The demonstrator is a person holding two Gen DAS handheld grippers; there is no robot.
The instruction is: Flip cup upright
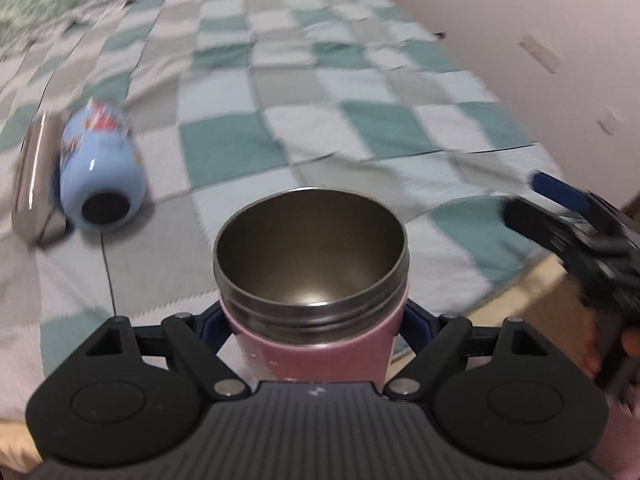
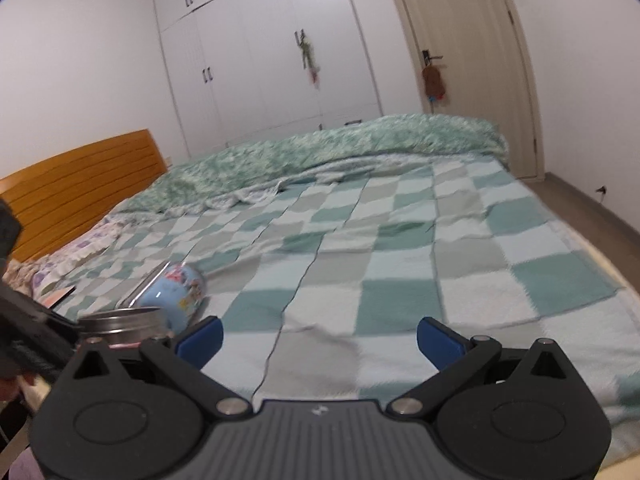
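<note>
1. Left wrist view: nearest the camera, the left gripper (image 1: 314,320) has its fingers closed on the pink cup (image 1: 316,344), gripping the pink body from both sides just below the steel rim. The cup's mouth faces up and away from the camera, so it looks upright or nearly so in the grip; the side hold leaves the base free to be set down.
2. The cup is held over the near edge of the bed (image 1: 360,120), above the checked blanket. Whether its base touches the blanket cannot be told, since the gripper body hides it.
3. To the left, a blue bottle (image 1: 100,172) lies on its side on the blanket with its base toward the camera, just beside a steel cylinder (image 1: 34,184). Both are well apart from the cup.
4. At the right edge the right gripper (image 1: 560,208) shows, blurred, off to the side and clear of the cup.
5. Right wrist view: the right gripper (image 2: 318,338) holds nothing, its blue fingers (image 2: 200,338) spread wide over the blanket. It seems kept aside so the left can work alone.
6. At lower left the cup's steel rim (image 2: 120,322) shows level, with the bottle behind it. The flip looks mostly done; setting the cup down steadily on soft bedding is the likely remaining risk.
</note>
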